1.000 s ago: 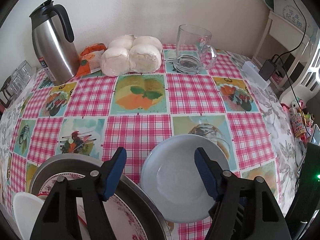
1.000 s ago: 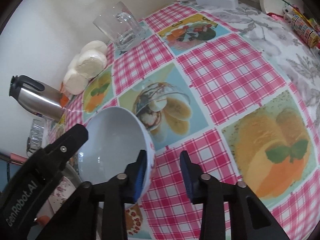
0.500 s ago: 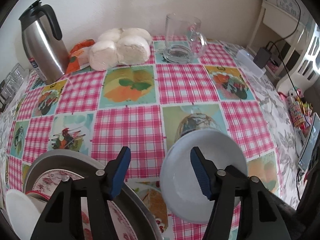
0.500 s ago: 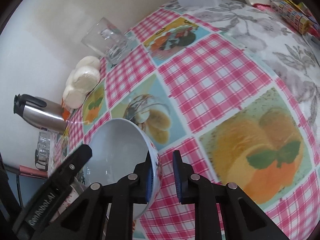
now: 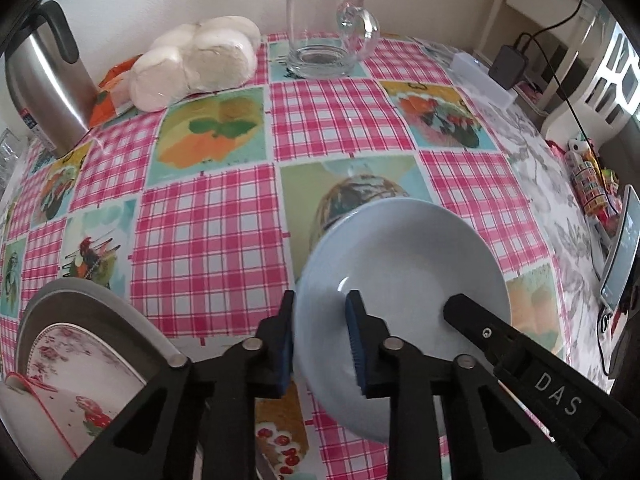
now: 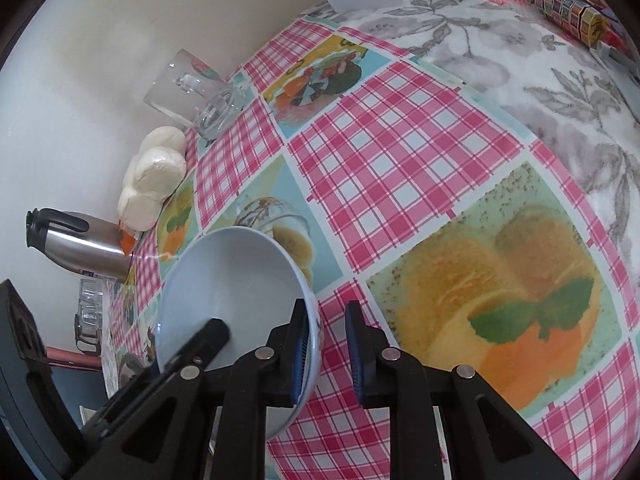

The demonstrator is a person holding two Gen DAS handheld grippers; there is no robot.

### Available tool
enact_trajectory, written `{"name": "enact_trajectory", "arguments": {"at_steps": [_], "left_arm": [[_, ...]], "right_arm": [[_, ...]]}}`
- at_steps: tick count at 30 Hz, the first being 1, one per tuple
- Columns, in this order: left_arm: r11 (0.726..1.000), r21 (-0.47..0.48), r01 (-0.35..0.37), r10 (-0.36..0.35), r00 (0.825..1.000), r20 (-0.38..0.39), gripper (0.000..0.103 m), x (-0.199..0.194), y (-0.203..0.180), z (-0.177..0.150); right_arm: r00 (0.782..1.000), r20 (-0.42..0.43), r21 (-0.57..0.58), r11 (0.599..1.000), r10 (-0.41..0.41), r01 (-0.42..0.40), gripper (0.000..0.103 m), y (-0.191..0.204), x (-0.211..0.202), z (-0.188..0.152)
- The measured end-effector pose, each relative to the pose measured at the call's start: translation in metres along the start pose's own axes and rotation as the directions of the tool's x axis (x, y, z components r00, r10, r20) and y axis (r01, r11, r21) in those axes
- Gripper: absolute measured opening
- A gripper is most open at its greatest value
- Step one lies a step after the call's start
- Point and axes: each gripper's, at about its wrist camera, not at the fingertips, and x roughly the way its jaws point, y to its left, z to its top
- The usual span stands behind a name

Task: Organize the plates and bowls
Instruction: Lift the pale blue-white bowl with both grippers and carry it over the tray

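While the pale blue bowl hangs tilted above the checked bench, nearer the cameras than the glass mug, both tools grip its rim. Closing, the left hand-held gripper has the near rim between its blue pads, and the right hand-held gripper is nearly shut on the opposite rim (its inner pad sits inside the bowl). Left of the bowl lies a floral plate in a grey basin.
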Motion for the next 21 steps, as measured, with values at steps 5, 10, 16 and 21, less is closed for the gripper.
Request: {"name": "enact_trajectory", "arguments": {"at_steps": [5,10,16,21], "left_arm": [[1.0,-0.009,0.028,-0.028,1.0,0.014,0.018,-0.0035,0.0035,0.0],[0.998,-0.013,0.06,-0.059,0.998,0.02,0.012,-0.0078,0.004,0.0005],[0.995,-0.035,0.093,-0.093,0.996,0.01,0.012,-0.0043,0.0082,-0.0016],[0.994,-0.04,0.097,-0.096,0.995,0.013,0.012,-0.004,0.0085,-0.0026]], "right_arm": [[1.0,-0.011,-0.001,1.0,-0.005,0.005,0.02,0.002,0.0015,-0.0012],[1.0,-0.03,-0.011,1.0,-0.008,0.007,0.021,0.0085,0.0063,-0.004],[0.999,-0.03,-0.007,1.0,-0.011,0.011,0.02,0.0079,0.0063,-0.0043],[0.999,-0.025,-0.019,0.999,-0.03,0.03,0.02,0.0097,0.0062,-0.0043]]}}
